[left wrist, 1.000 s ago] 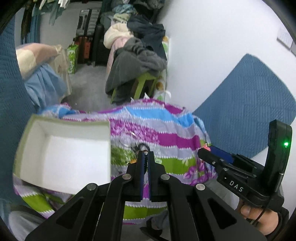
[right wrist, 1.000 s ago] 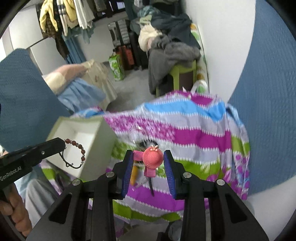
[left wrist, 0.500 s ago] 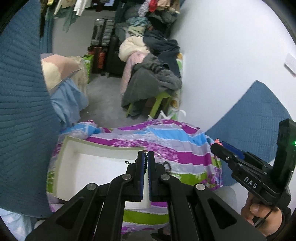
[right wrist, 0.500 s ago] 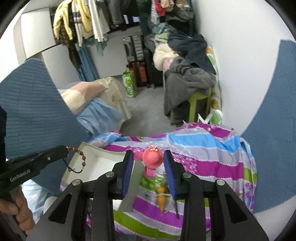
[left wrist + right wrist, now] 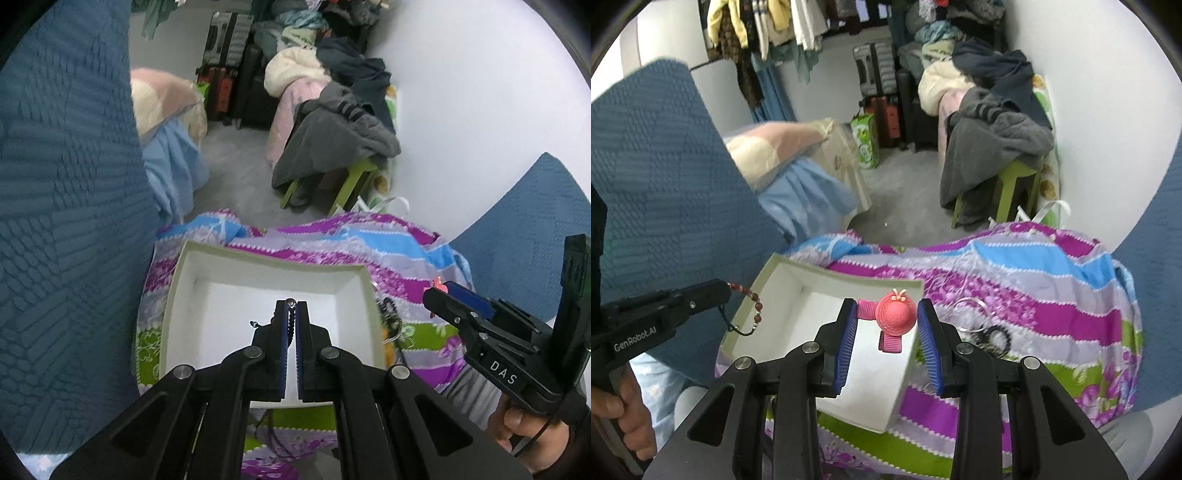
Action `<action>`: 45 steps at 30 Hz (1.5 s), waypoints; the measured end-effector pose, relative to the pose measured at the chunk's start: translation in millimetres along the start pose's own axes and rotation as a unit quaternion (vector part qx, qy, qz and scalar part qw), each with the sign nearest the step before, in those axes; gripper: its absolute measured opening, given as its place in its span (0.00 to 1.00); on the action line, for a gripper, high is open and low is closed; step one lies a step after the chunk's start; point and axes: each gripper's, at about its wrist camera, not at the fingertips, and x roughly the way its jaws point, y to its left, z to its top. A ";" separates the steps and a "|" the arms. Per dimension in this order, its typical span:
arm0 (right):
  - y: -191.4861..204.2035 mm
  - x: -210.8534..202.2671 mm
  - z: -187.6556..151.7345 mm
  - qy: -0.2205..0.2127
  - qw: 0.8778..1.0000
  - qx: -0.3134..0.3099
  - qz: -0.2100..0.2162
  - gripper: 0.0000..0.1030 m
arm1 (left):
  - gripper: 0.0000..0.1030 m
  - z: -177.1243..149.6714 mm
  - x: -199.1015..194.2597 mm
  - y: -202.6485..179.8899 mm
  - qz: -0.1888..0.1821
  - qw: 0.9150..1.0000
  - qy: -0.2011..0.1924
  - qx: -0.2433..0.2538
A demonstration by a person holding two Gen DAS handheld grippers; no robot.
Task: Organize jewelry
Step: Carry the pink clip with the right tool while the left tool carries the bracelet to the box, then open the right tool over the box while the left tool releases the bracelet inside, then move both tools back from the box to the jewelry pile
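An open white box (image 5: 207, 295) (image 5: 783, 291) sits on a striped, flowered cloth (image 5: 399, 266) (image 5: 1052, 295). My left gripper (image 5: 291, 306) hangs over the box's inside, shut on a red bead bracelet (image 5: 753, 306); in the right wrist view the beads dangle from its tip (image 5: 722, 291) above the box's left rim. My right gripper (image 5: 887, 317) is shut on a pink hair clip (image 5: 895, 319) with a round knitted hat, above the box's right part. In the left wrist view the right gripper (image 5: 436, 293) shows at the right, with the clip mostly hidden.
Black hair ties and a metal ring (image 5: 990, 332) (image 5: 388, 314) lie on the cloth right of the box. Blue quilted fabric (image 5: 66, 221) rises at the left and right. Beyond the cloth stand a green stool (image 5: 354, 181) heaped with clothes, suitcases (image 5: 879, 74) and bedding.
Both grippers have moved left across the cloth to over the white box, each keeping its hold. The box now sits centred under the left gripper.
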 end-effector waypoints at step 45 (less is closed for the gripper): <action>11.6 -55.5 13.4 -0.052 0.997 -0.054 0.031 0.67 | 0.62 -14.0 -32.7 10.9 0.074 0.996 -0.018 -0.042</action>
